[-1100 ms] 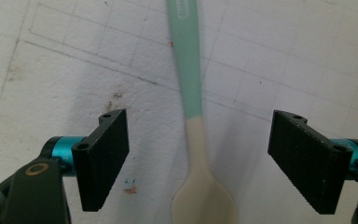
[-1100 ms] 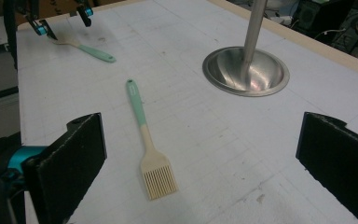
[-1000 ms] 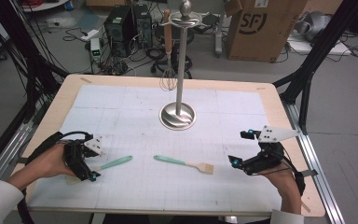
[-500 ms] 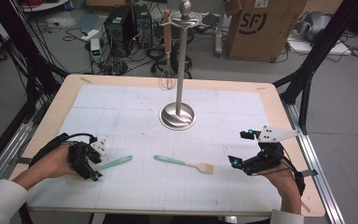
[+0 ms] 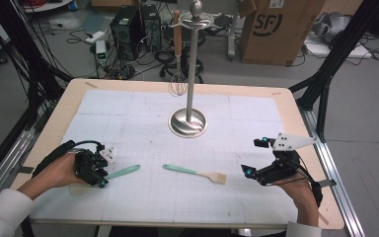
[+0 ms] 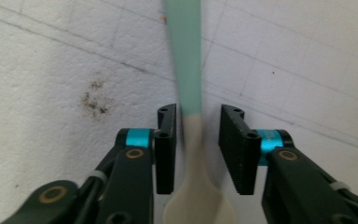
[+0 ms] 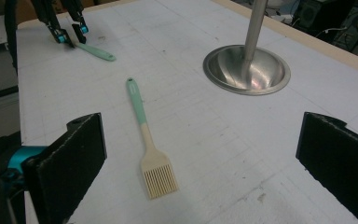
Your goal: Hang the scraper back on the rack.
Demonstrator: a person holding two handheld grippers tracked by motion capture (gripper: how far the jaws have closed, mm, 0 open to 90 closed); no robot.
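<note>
1. Since the earlier high view, little has shifted on the table; what has changed is at the left gripper (image 5: 101,174), whose jaws have just been closing around the neck of the spoon (image 5: 121,173), while the right gripper (image 5: 253,157) has kept its place.

2. High view: the spoon's mint handle runs out from the left gripper's tips toward the table's middle, its pale bowl back under the hand. The brush (image 5: 195,173) lies between the two grippers, bristles toward the right gripper, handle end toward the left. The stand (image 5: 189,122) rises well beyond both.

3. Left gripper view: the spoon (image 6: 189,121) lies straight along the gripper's own line, its neck between the pads (image 6: 233,144). A narrow gap shows on each side, so the jaws look nearly closed but not yet pressing; I judge the grip unfinished.

4. Right gripper view: the right gripper (image 7: 223,154) stands wide open and empty. The brush (image 7: 148,142) lies just ahead of the jaws, left of centre, bristles nearest and handle running away. The right hand is the nearer for it.
</note>
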